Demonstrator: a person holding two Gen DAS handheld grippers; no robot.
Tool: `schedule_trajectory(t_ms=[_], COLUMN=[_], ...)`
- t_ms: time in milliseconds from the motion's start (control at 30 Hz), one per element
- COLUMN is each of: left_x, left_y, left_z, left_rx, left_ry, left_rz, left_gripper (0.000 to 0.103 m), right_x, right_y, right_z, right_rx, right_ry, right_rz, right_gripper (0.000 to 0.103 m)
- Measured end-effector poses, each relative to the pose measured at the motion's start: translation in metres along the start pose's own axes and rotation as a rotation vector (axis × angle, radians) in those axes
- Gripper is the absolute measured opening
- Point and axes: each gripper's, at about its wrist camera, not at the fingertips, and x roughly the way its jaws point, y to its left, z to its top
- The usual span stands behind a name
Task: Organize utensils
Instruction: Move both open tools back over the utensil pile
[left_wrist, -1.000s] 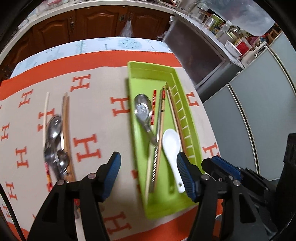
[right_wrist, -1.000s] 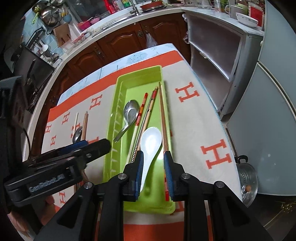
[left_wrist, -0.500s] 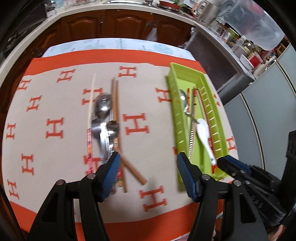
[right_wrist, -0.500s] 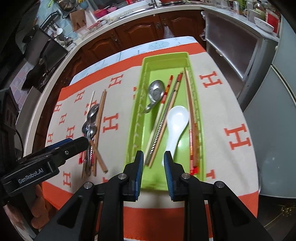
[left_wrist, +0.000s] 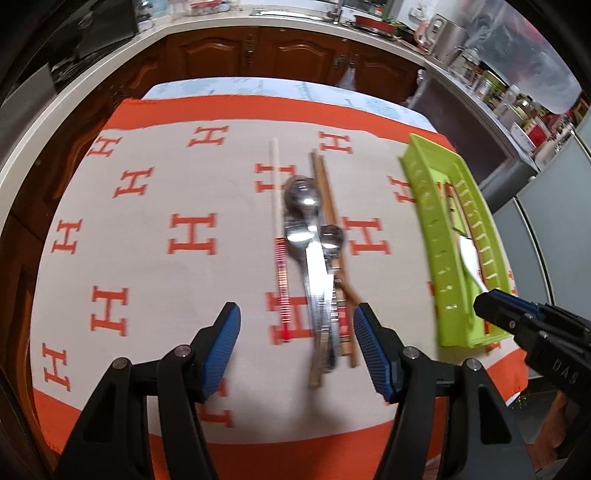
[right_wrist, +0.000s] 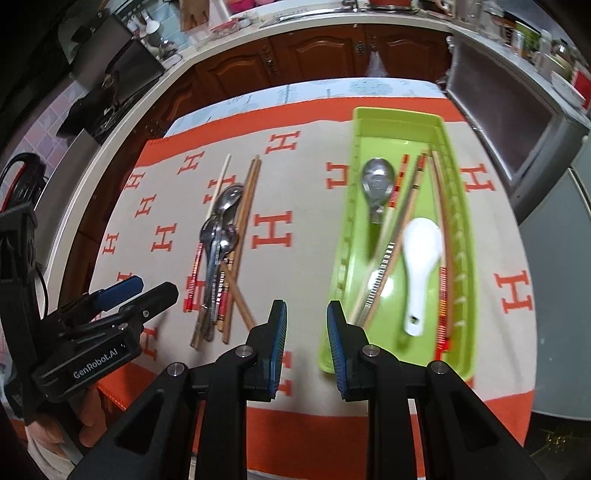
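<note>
Right wrist view: table under a beige cloth (right_wrist: 295, 206) with orange H print and orange border, kitchen cabinets behind it. Green tray (right_wrist: 397, 122) lies lengthwise on the cloth's right half. Inside it: metal spoon (right_wrist: 377, 184) at the far left, white ceramic spoon (right_wrist: 421, 258) nearer, bowl away from the camera, and several chopsticks (right_wrist: 397, 225) running lengthwise, one red-banded along the right wall. Loose pile (right_wrist: 221, 251) sits on the bare cloth left of the tray, well apart from it: metal spoons stacked over wooden and patterned chopsticks, one pale chopstick at the left edge. Left gripper (left_wrist: 295, 343) hovers over the near end of that pile, jaws wide apart, nothing between the pads; whether they touch the handles I cannot tell, frame is blurred there. Right gripper (right_wrist: 304, 336) hangs above the cloth just left of the tray's near corner, jaws a narrow gap apart, empty. A hand (right_wrist: 62, 424) shows under the left gripper body.
</note>
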Motion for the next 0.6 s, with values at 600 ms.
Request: schedule_trajectory(t_ms=[600], left_x=[0.041], left_y=[0.054], left_z=[0.027], left_rx=[-0.063], left_ry=[0.049], left_rz=[-0.082], left_gripper=[0.04], right_x=[0.089], right_y=[0.052], right_z=[0.065], right_rx=[-0.011], right_ry=[0.112], right_rz=[0.055], right_gripper=[0.023])
